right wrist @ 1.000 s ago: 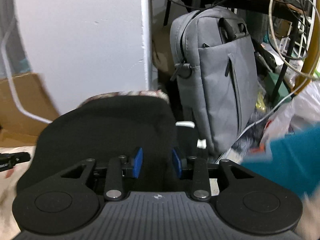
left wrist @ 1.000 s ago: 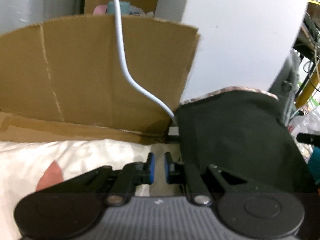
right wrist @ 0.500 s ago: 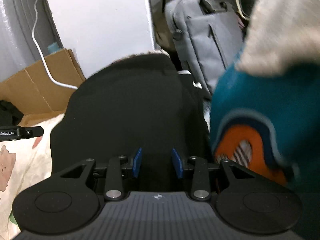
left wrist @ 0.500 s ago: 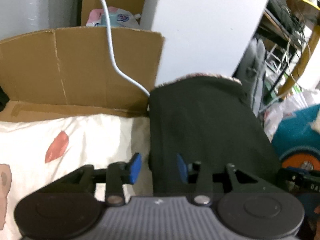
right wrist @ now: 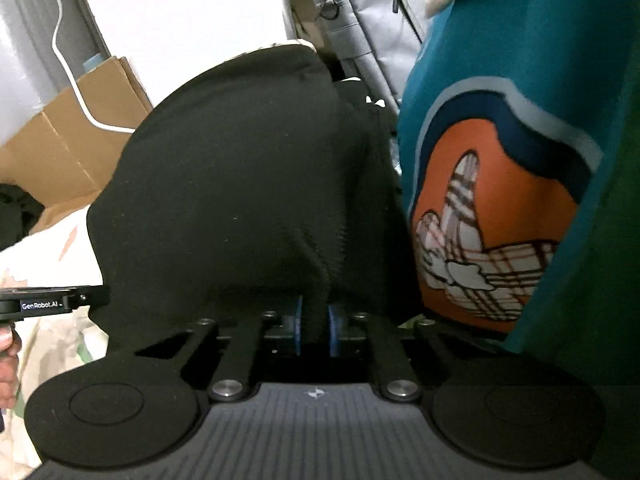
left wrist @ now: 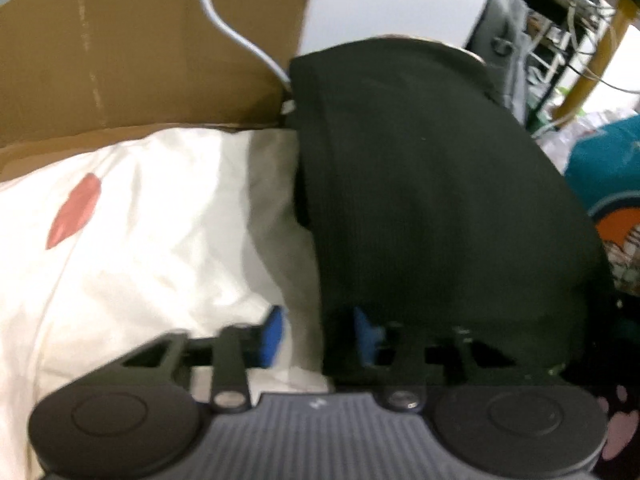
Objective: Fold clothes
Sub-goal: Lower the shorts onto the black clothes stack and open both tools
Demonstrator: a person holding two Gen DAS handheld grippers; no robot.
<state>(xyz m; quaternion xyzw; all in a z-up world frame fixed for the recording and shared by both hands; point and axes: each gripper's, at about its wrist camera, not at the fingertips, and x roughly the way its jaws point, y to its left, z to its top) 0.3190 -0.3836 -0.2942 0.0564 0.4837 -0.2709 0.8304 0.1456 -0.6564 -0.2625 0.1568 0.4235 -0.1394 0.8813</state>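
The right gripper clenches a fold of the black garment, where half a second ago its jaws stood apart. The left gripper is released, straddling the garment's left edge over the white sheet. A teal printed cloth crowds in on the right. Beyond stand a cardboard box, white cable and grey backpack.

Matt black ribbed-knit garment
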